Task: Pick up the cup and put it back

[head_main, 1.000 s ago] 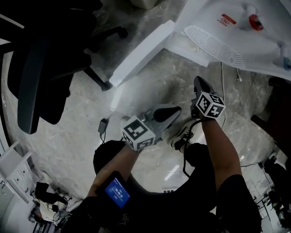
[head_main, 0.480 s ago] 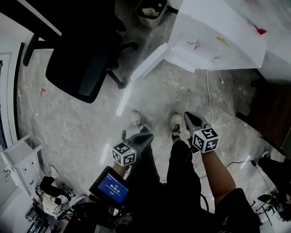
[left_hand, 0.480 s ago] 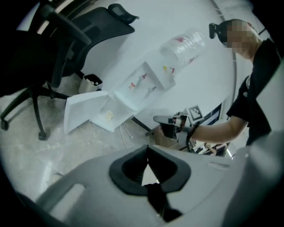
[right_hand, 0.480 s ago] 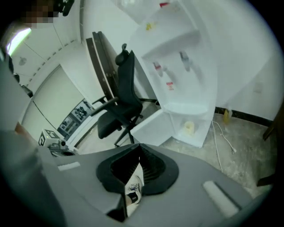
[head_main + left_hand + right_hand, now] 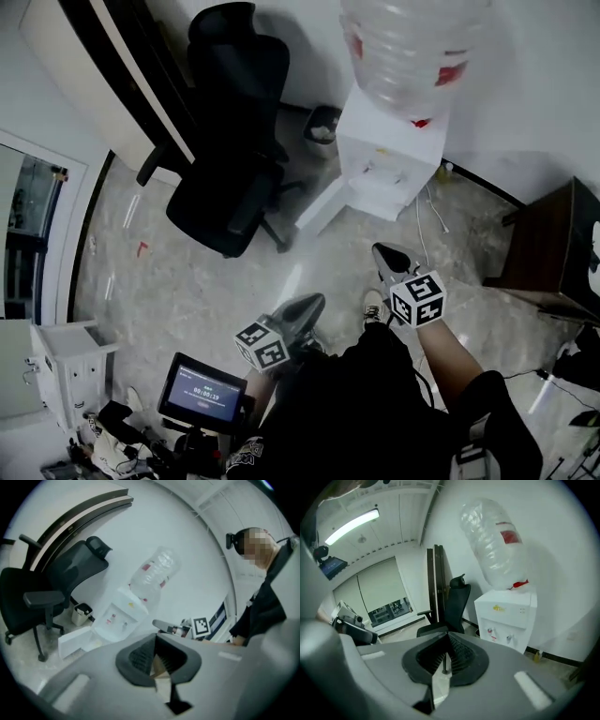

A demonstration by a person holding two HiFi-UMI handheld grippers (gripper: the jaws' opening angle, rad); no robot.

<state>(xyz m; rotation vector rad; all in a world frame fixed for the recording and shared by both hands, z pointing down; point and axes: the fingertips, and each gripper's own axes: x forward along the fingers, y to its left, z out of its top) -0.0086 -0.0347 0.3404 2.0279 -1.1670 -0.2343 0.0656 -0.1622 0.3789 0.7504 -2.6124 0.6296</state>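
No cup shows in any view, so where it sits cannot be told. The task looks to be at its very start, the find-and-approach step. The left claw (image 5: 157, 662) has its jaws pressed together with nothing between them. The right claw (image 5: 444, 662) is likewise closed and empty (only floor shows through the slit under its pads).

Both are held in front of the person, tipped slightly downward toward the dispenser (image 5: 389, 159). It stands ahead of them and well apart, with a bottle (image 5: 412, 42) upside down on top. Its white door (image 5: 323, 202) stands open on the left claw's side. A chair (image 5: 230, 173) stands further off to the left of that claw, and a bin (image 5: 323, 124) sits between chair and dispenser. A dark table (image 5: 548, 248) lies off to the right of the right claw.

The next move, as I judge it, calls for finding the cup; the dispenser's open compartment and the table seem the likeliest places. After that comes closing the distance and spreading one claw's jaws before reaching.
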